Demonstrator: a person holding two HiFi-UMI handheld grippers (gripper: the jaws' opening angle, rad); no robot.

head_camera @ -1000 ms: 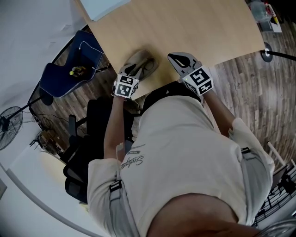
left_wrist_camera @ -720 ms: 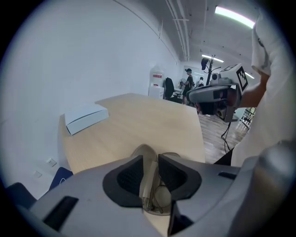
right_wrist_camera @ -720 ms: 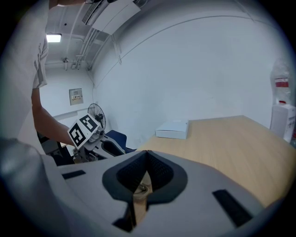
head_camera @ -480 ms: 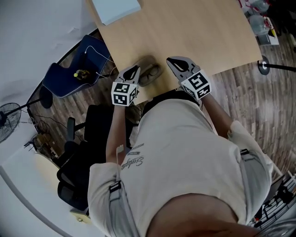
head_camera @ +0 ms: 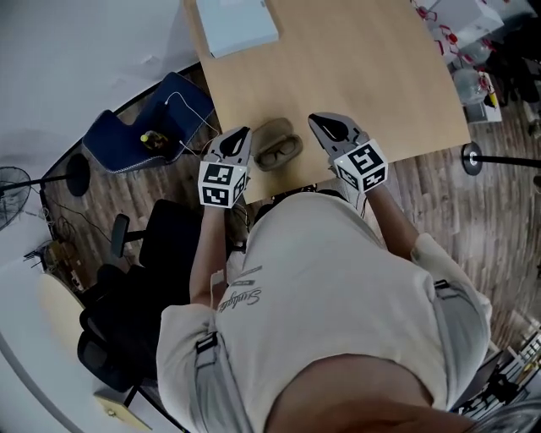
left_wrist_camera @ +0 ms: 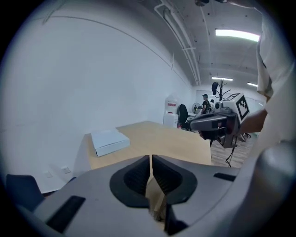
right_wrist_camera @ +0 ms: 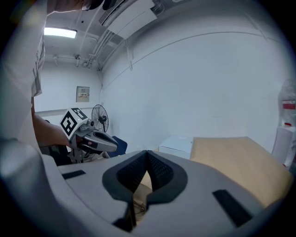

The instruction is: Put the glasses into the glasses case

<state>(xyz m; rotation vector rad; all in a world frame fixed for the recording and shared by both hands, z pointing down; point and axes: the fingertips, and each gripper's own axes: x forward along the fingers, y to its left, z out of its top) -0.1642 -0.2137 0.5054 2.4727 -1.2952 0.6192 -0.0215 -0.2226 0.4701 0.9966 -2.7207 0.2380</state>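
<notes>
left hand-held gripper (head_camera: pixel 243 133) drawn back off glasses case (head_camera: pixel 278 145)

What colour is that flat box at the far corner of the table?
The flat box is white, perhaps faintly bluish. It shows best in the head view.

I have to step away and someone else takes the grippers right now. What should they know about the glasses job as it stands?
Left gripper: jaws shut, empty, just left of the case.
Right gripper: jaws shut, empty, just right of the case.
Glasses case: open, on the table near its front edge, between the two grippers.
Glasses: appear to lie in the case.
Done: glasses seem to be in.
Left: check that they sit fully inside; the lid is not closed.
</notes>
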